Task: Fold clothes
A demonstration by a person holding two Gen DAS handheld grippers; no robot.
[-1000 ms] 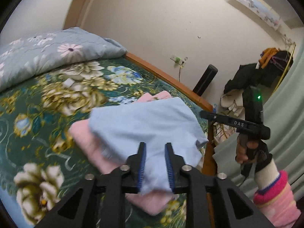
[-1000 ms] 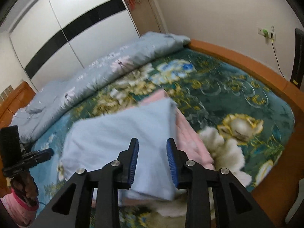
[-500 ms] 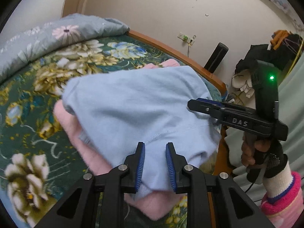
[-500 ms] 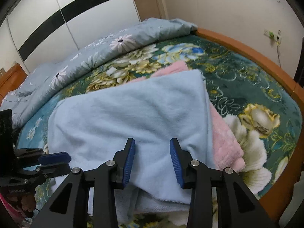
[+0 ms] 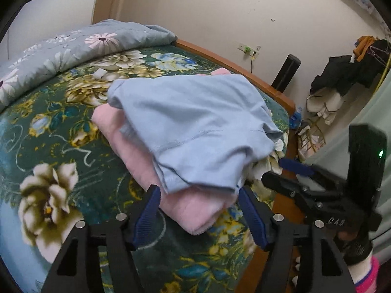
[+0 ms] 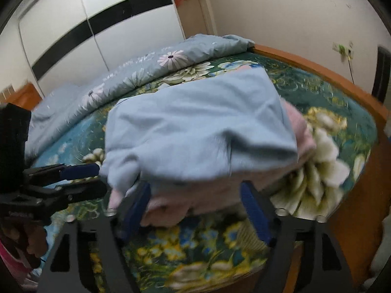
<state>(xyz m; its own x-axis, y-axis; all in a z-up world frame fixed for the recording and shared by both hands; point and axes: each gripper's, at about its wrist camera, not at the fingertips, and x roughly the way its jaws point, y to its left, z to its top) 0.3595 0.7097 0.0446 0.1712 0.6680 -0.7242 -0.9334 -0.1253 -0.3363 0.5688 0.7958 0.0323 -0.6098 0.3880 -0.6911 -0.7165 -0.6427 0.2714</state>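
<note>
So the folded light-blue garment is sitting on top of the folded pink garment, both stacked on the bed near its corner, on that dark green floral bedspread. Left hand-held gripper has just been opening its jaws and they stand wide apart now, nothing pinched, with the near edge of the stack just past the fingertips. Same deal with the right hand-held gripper: jaws just opened, spread wide, and the front edge of the pile sits between the tips without being squeezed as far as I can tell (that view is a bit blurry). Each gripper pokes in from the side in the other's camera, right next to the stack. Around it: a grey-blue flowered quilt bunched along the far side of the bed, an orange wooden bed frame, a white wardrobe with a black stripe, a wall socket, and a dark heap of clothes in the corner.
</note>
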